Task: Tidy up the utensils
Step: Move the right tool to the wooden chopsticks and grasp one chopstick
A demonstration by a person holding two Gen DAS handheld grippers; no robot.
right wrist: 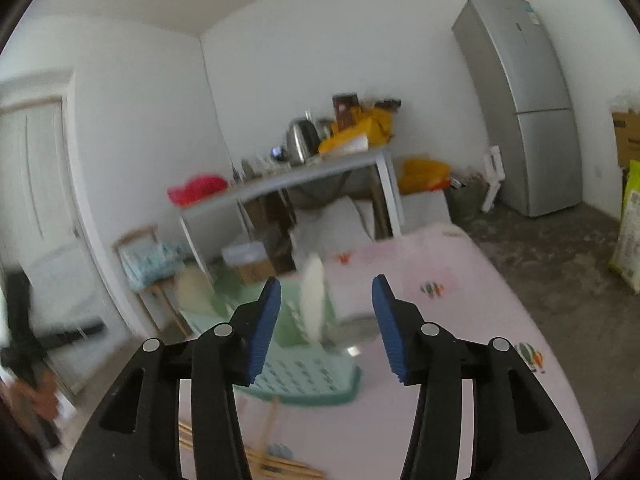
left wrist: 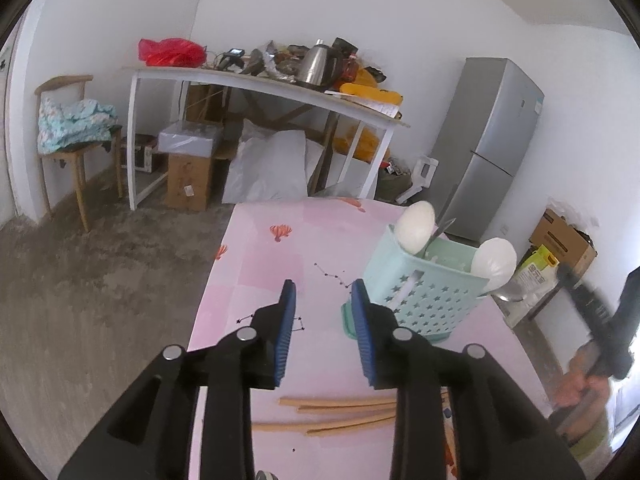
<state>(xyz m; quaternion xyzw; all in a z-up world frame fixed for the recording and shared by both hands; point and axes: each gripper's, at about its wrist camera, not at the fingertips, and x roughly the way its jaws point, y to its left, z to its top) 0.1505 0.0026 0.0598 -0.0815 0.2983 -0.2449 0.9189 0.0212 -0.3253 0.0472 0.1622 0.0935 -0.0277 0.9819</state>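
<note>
A mint green basket (left wrist: 424, 300) with star-shaped holes stands on the pink table (left wrist: 272, 264). It holds two white spoons (left wrist: 416, 226) and a metal utensil. My left gripper (left wrist: 323, 294) hangs open just left of the basket, with nothing between its pads. Several wooden chopsticks (left wrist: 340, 404) lie on the cloth below it. In the right wrist view the basket (right wrist: 296, 372) and a white spoon (right wrist: 314, 300) are blurred. My right gripper (right wrist: 326, 284) is open above them and holds nothing. Chopsticks (right wrist: 276, 464) show at the lower left.
Beyond the table's far edge stands a white side table (left wrist: 256, 84) with a kettle (left wrist: 316, 66) and clutter. Boxes and bags sit under it. A wooden chair (left wrist: 68, 132) is at the left, a grey fridge (left wrist: 488, 148) at the right. The other gripper (left wrist: 596, 312) appears blurred at the right edge.
</note>
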